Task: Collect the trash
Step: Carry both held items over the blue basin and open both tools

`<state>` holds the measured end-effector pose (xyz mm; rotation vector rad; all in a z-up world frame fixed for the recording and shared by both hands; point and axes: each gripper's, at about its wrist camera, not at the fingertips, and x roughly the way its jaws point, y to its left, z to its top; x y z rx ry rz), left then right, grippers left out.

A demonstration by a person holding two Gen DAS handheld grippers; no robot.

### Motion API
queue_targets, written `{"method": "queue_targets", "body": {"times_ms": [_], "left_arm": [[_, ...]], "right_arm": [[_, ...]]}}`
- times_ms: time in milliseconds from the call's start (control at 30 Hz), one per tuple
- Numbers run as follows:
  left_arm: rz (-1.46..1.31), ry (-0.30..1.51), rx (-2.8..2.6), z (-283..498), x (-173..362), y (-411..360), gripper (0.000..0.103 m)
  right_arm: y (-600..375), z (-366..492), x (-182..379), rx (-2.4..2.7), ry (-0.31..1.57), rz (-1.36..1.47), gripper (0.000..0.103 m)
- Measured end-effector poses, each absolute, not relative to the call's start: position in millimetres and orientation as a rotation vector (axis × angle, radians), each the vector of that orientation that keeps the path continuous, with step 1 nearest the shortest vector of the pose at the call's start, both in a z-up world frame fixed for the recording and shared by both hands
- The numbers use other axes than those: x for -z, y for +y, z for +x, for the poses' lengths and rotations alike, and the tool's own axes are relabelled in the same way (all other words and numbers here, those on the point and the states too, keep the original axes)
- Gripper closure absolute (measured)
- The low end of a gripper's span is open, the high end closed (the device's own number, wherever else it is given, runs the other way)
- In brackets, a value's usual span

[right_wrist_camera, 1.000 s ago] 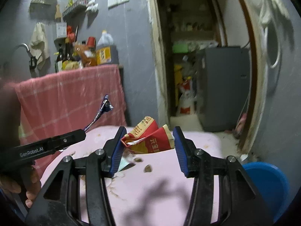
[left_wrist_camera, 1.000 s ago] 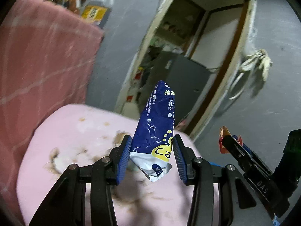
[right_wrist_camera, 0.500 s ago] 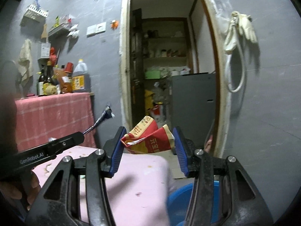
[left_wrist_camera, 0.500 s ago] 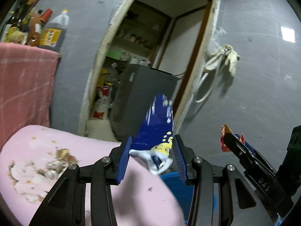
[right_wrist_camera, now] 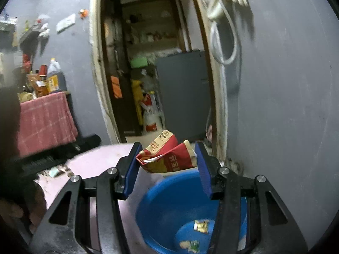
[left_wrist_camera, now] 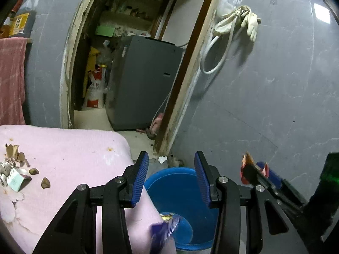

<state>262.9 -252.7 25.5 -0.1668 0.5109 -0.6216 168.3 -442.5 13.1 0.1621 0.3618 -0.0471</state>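
Observation:
My left gripper [left_wrist_camera: 171, 180] stands open above the blue bucket [left_wrist_camera: 175, 190] with nothing between its pads. Below it, a blurred blue packet [left_wrist_camera: 163, 230] hangs in the air at the bucket's near rim, beside the pink table's corner. In the right wrist view my right gripper [right_wrist_camera: 167, 165] is shut on a crumpled red and yellow packet [right_wrist_camera: 167, 156], held over the bucket [right_wrist_camera: 156, 207]. Wrappers [right_wrist_camera: 201, 225] lie on the bucket's bottom. The right gripper [left_wrist_camera: 256, 169] with its red packet also shows at the right of the left wrist view.
The pink table [left_wrist_camera: 63, 148] at the left bears scraps and a small box [left_wrist_camera: 17, 180]. Behind the bucket an open doorway shows a grey appliance [left_wrist_camera: 144, 80]. Gloves and a hose [left_wrist_camera: 239, 21] hang on the grey wall. A red-clothed shelf with bottles [right_wrist_camera: 42, 114] stands far left.
Both grippers have swung right, from over the pink table to over the blue bucket. The blue packet has left the left gripper and is dropping. The right gripper keeps its red packet.

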Motion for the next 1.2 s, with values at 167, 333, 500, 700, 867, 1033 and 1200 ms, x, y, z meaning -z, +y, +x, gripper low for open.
{"method": "queue_targets", "body": {"times_ms": [167, 333, 500, 700, 867, 1033, 1200], "left_arm": [[-0.178, 0.543, 0.596, 269, -15, -253, 0.064], [-0.176, 0.543, 0.598, 263, -15, -244, 0.063], [-0.165, 0.563, 0.591, 257, -11, -236, 0.063], [-0.159, 0.576, 0.577, 244, -8, -219, 0.06], [-0.145, 0.592, 0.574, 231, -2, -204, 0.054], [-0.136, 0.622, 0.548, 220, 7, -192, 0.051], [-0.152, 0.619, 0.527, 211, 9, -177, 0.044]], "right_arm": [[-455, 175, 8, 0.051, 0.403, 0.208, 0.051], [-458, 178, 20, 0.055, 0.422, 0.232, 0.05], [-459, 183, 26, 0.081, 0.438, 0.236, 0.046], [-464, 179, 26, 0.104, 0.431, 0.272, 0.029], [-457, 171, 21, 0.101, 0.418, 0.269, 0.019], [-449, 162, 16, 0.101, 0.406, 0.267, 0.01], [-444, 151, 7, 0.111, 0.385, 0.268, 0.001]]}}
